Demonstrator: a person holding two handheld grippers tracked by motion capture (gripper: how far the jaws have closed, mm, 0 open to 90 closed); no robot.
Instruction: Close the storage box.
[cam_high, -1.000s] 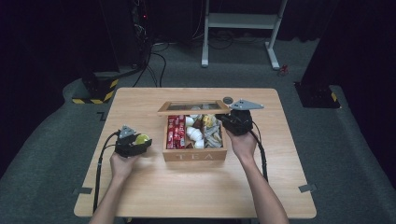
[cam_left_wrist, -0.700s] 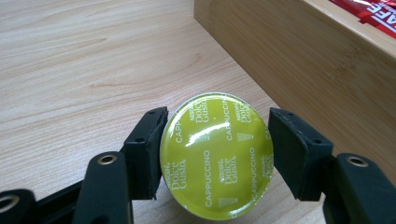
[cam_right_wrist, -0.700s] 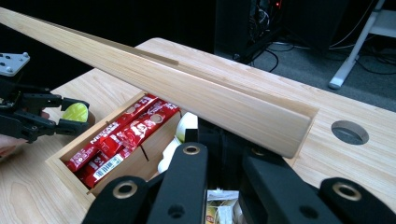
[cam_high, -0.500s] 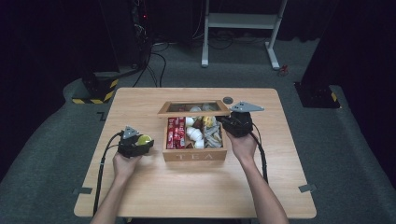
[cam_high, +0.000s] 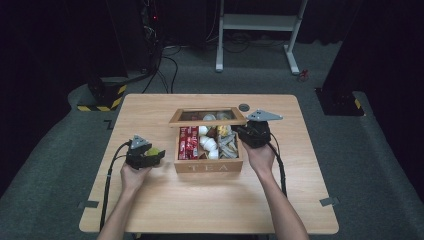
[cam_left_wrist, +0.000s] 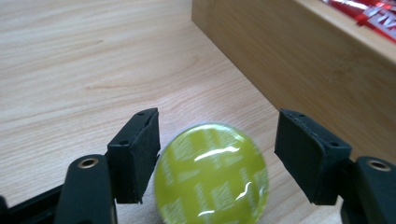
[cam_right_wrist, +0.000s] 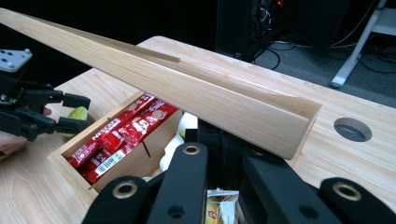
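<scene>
L gripper (cam_left_wrist: 212, 154): jaws have just been opening, now released. The green capsule (cam_left_wrist: 212, 175) sits btwn them on the table (cam_left_wrist: 70, 56), its foil top facing up along the jaws. The L pad is right at its rim, can't tell if touching; the R pad stands clear w/ a gap. Wooden box (cam_high: 208, 165) wall is just beyond the R jaw.

Handling, my guess: capsule is light, small, thin-walled w/ a glossy foil lid, so slippery & easy to dent. It's round, so it could roll or squirt out if pinched off-centre. Best to grip across the widest part of the body, pads square on opposite sides, gentle squeeze, not on the foil.

R gripper (cam_high: 254, 134): jaws clenched at the edge of the box lid (cam_right_wrist: 154, 79), which angles up & over the jaws, keeping it propped open. Below it, red packets (cam_right_wrist: 119, 135) lie in the box. Lid looks stiff, solid wood, prob. fine w/ a firm hold.
</scene>
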